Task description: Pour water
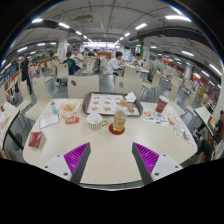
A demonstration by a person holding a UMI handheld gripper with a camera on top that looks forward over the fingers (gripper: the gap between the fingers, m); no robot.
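The gripper (110, 158) is released: its two fingers stand apart with bare table surface visible between them, and nothing is held. Each finger carries a magenta pad (76, 155) on its inner face. The fingers hover above the near edge of a pale table (110, 170).

Just ahead of the fingers, on the centre line between them, stands a clear glass (120, 120) with amber-coloured liquid, set on a small red coaster (117, 130). The glass is apart from both fingers. Just to the left of the glass sits a white cup (95, 121), close to it; whether the two touch cannot be determined.

Beyond the glass and cup lies a rectangular tray (104, 104) bearing small round items. At the tray's right end stands a white container (131, 98); its type cannot be determined.

To the left of the cup are a food box (69, 108) and flat papers (49, 121). A red item (37, 140) lies near the table's left edge. To the right of the glass stand a red cup (161, 104) and a printed sheet (152, 117).

Chairs (84, 86) stand at the far side of the table. Beyond them, a large hall with ceiling lights holds further tables and seated people (72, 66).
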